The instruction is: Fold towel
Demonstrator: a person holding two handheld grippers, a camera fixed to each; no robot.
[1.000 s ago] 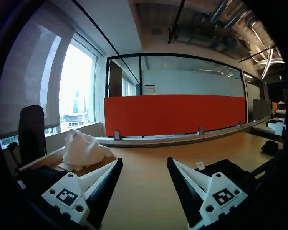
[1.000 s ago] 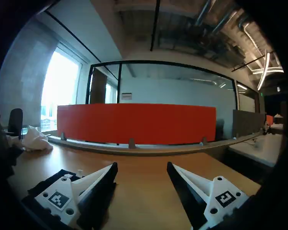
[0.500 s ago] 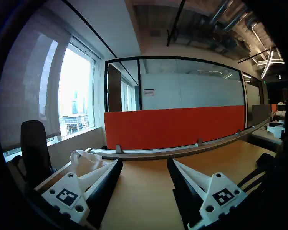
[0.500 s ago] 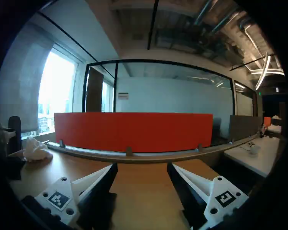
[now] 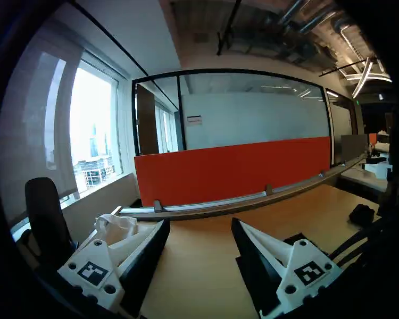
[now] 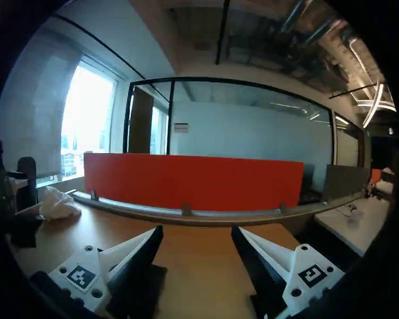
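Left gripper view: one white crumpled cloth (image 5: 114,226) on desk (image 5: 210,266); left tongs (image 5: 199,220) wide, empty; right tongs (image 6: 197,228) likewise.

We see a long, smooth brown wooden table (image 5: 210,260). A white crumpled cloth (image 5: 113,225) lies on its far left corner. A flat black cloth (image 5: 300,235) lies close to us on the right, and a small black lump (image 5: 362,213) sits farther right.
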